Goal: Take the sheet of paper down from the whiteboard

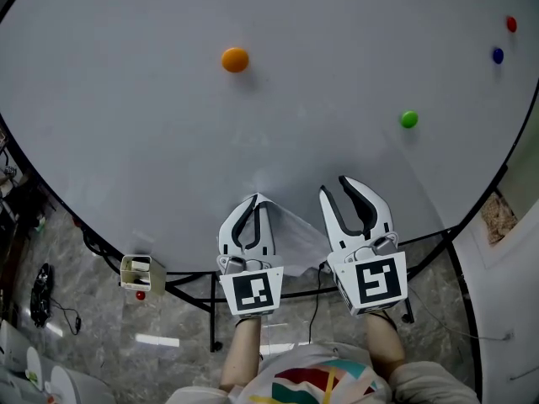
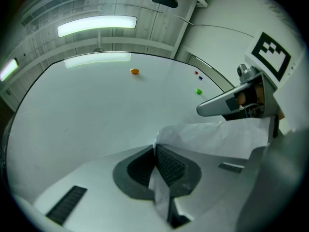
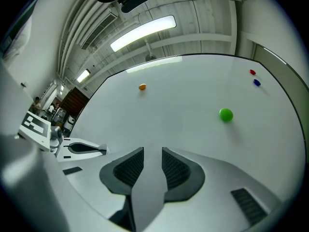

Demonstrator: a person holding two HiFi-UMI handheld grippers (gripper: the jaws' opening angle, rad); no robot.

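The white sheet of paper (image 1: 296, 236) hangs off the whiteboard (image 1: 168, 141), away from its surface, low near the board's bottom edge. My left gripper (image 1: 254, 204) is shut on the sheet's left edge. In the left gripper view the paper (image 2: 217, 138) is pinched between the ribbed pads and spreads right towards the right gripper (image 2: 219, 105). My right gripper (image 1: 349, 194) stands open just right of the sheet, with nothing between its jaws. In the right gripper view its pads (image 3: 176, 168) sit apart, facing the bare board.
Round magnets stick to the board: orange (image 1: 235, 59), green (image 1: 408, 119), blue (image 1: 498, 55) and red (image 1: 511, 23). A small holder box (image 1: 137, 272) hangs at the board's lower left edge. The stand's black legs and a cable cross the tiled floor below.
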